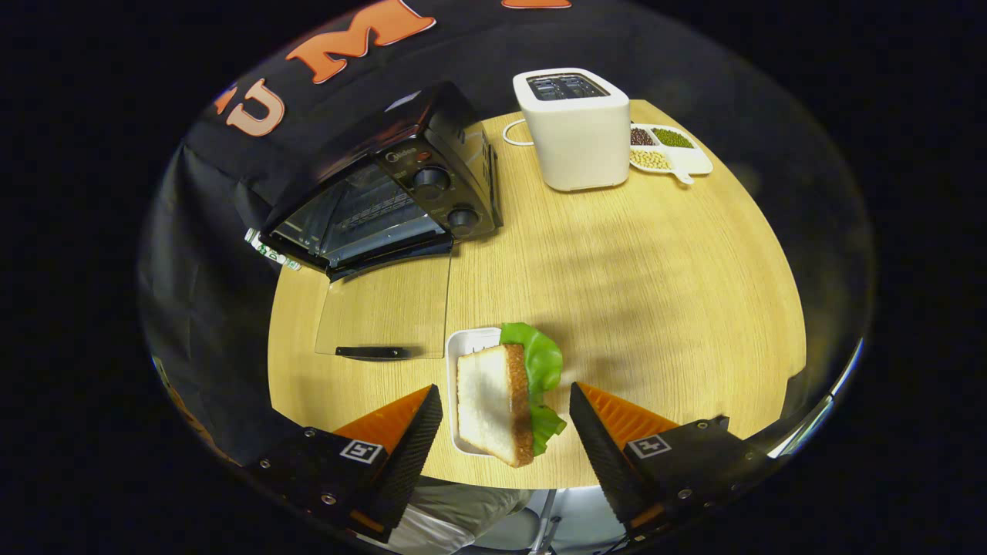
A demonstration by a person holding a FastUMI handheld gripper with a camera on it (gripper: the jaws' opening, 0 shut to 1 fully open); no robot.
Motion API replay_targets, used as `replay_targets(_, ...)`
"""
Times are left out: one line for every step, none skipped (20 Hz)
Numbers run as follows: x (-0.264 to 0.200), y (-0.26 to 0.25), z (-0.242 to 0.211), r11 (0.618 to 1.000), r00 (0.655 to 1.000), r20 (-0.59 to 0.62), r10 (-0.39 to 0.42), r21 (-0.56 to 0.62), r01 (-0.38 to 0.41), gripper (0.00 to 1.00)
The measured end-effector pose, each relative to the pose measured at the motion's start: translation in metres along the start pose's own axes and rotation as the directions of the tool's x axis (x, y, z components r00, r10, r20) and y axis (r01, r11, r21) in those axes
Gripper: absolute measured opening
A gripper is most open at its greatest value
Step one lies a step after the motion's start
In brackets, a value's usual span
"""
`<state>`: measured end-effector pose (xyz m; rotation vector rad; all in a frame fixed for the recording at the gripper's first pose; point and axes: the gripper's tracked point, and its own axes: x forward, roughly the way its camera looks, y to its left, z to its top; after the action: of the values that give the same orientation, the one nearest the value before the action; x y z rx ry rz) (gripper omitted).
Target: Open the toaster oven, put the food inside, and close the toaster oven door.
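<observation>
Tongs [505,428] spread wide, holding nothing; sandwich [503,401] stands on edge between the fingers, on a white tray [467,345] on the surface [632,293]. Judged light, soft, crushable, lettuce apt to slip: grip across the bread faces, gently. Toaster oven [385,196] beyond, door [383,307] already down. Panel badge too small to read.
</observation>
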<state>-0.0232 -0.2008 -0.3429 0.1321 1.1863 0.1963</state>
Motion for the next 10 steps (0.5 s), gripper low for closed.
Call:
replay_targets(0.004, -0.004, -0.001, 1.0, 1.0, -0.019, 0.003, 0.015, -0.003, 0.99)
replay_targets(0.007, -0.007, -0.004, 1.0, 0.999, -0.034, 0.005, 0.021, -0.004, 0.99)
replay_targets(0.012, -0.009, -0.004, 1.0, 0.999, -0.043, 0.007, 0.027, -0.006, 0.98)
replay_targets(0.015, -0.008, -0.005, 0.999, 0.998, -0.054, 0.018, 0.036, -0.016, 0.92)
replay_targets(0.02, -0.006, -0.007, 0.999, 0.997, -0.07, 0.033, 0.038, -0.031, 0.86)
replay_targets(0.022, -0.004, -0.01, 0.999, 0.996, -0.085, 0.042, 0.034, -0.039, 0.77)
replay_targets(0.026, -0.005, -0.011, 0.999, 0.995, -0.096, 0.034, 0.019, -0.032, 0.71)
replay_targets(0.028, -0.008, -0.013, 1.0, 0.994, -0.106, 0.02, 0.001, -0.02, 0.66)
replay_targets(0.029, -0.006, -0.012, 1.0, 0.994, -0.107, 0.024, 0.008, -0.023, 0.62)
replay_targets(0.027, -0.004, -0.01, 0.999, 0.994, -0.103, 0.027, 0.019, -0.025, 0.55)
